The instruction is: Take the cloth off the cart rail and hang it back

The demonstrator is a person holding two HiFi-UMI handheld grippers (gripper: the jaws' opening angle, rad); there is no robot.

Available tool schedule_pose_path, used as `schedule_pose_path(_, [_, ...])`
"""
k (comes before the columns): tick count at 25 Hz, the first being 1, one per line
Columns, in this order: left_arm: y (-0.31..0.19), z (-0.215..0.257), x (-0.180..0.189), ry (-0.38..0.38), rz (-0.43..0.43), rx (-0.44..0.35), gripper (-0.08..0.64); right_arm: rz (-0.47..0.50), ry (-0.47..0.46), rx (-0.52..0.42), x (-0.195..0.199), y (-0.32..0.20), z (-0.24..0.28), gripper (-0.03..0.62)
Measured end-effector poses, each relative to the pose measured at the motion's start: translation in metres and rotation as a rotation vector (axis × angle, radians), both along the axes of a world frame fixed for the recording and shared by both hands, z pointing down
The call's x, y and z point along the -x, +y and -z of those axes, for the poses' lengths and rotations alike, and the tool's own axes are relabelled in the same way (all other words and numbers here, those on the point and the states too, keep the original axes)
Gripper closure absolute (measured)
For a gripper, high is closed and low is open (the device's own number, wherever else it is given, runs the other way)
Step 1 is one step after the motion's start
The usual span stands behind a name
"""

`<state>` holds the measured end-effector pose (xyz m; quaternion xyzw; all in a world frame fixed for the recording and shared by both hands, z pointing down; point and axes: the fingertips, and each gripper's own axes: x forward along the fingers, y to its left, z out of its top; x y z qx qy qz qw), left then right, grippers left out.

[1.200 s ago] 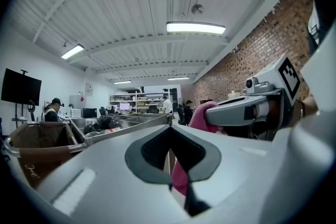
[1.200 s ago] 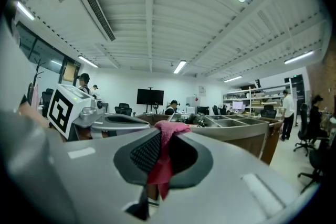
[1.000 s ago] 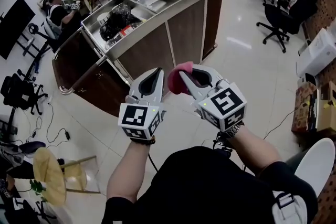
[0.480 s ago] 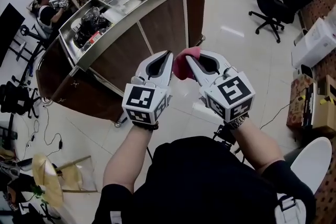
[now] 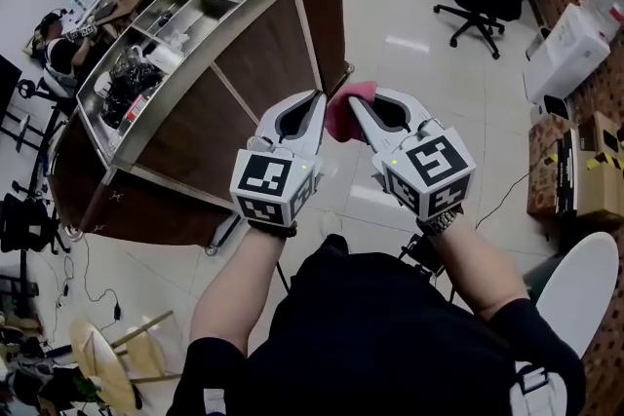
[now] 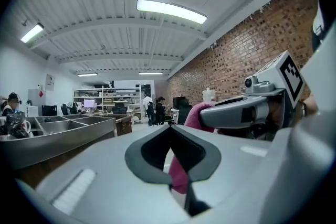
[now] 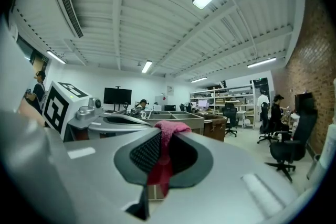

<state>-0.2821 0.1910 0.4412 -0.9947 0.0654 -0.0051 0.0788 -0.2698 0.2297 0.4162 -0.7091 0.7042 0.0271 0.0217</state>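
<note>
The only markings that can be made out are the black-and-white square patterns on the left marker cube (image 5: 268, 188) and the right marker cube (image 5: 429, 169). These are codes, not words, and the print on the cardboard boxes (image 5: 597, 172) at 3 o'clock is too small to read. The pink cloth (image 5: 343, 110) is off the cart, bunched in the air just past 12 o'clock from the head view's centre, between the two gripper tips. The left gripper (image 5: 315, 96) points toward 1 o'clock and the right gripper (image 5: 353, 101) toward 11, so their tips nearly meet at the cloth. In the right gripper view the jaws are closed on the cloth. It humps over the tips and runs down between the pads as a narrow strip, with its long axis from 12 to 6 o'clock. In the left gripper view the jaws are also drawn together, with a pink fold caught in the seam between them. The cart (image 5: 258, 39), with steel bins on top, stands at 10 o'clock, apart from the cloth.
</note>
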Motion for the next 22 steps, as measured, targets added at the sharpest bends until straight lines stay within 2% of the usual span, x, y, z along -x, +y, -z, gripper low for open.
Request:
schedule_pose_path(8, [-0.030, 0.001, -0.021, 0.006, -0.063, 0.018, 0.557, -0.068, 0.009, 0.028, -0.015, -0.029, 0.000, 0.574])
schedule_pose_path(14, [-0.089, 0.018, -0.022, 0.015, -0.098, 0.045, 0.557, -0.109, 0.026, 0.048, -0.015, -0.083, 0.025, 0.574])
schedule_pose_path(22, [-0.156, 0.035, -0.065, 0.022, -0.113, 0.046, 0.557, -0.148, 0.018, 0.039, -0.063, -0.147, 0.040, 0.574])
